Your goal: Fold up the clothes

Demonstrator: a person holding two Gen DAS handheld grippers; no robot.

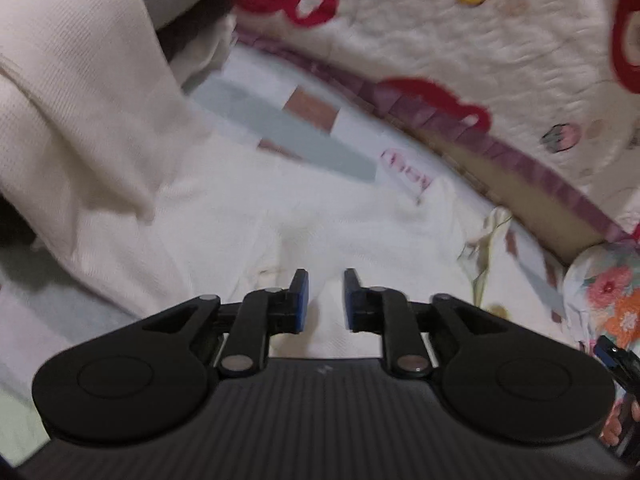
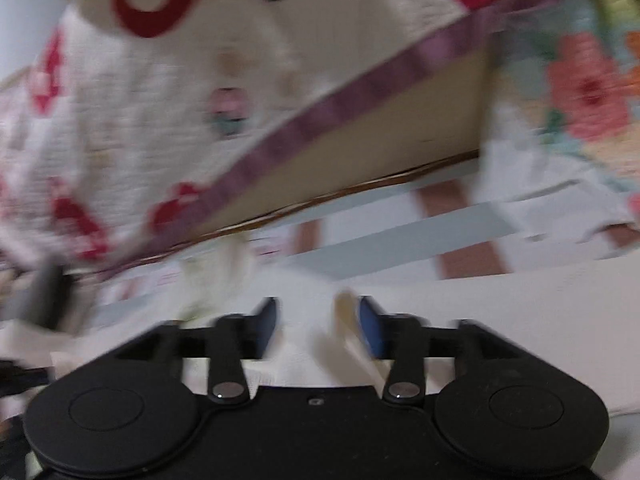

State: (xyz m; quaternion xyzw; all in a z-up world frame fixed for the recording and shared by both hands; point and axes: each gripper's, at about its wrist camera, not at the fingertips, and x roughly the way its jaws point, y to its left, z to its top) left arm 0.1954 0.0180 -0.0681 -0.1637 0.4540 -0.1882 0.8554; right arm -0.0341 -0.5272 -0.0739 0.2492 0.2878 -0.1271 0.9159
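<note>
A white ribbed garment [image 1: 248, 216] lies spread on the bed, and a cream fold of it [image 1: 72, 100] rises at the left. My left gripper [image 1: 325, 300] hovers over the white cloth with its jaws apart and nothing between the blue pads. In the right wrist view the same white garment [image 2: 520, 320] stretches off to the right. My right gripper [image 2: 318, 328] is open above it. A cream edge of cloth stands just inside its right pad, and the pads do not press on it. Both views are blurred.
The garment rests on a sheet with grey and brown stripes [image 1: 288, 128] [image 2: 400, 240]. Behind it hangs a cream quilt with red figures [image 1: 460, 40] [image 2: 140, 120] and a purple border. A floral cloth [image 1: 612, 300] [image 2: 580, 92] sits at the right.
</note>
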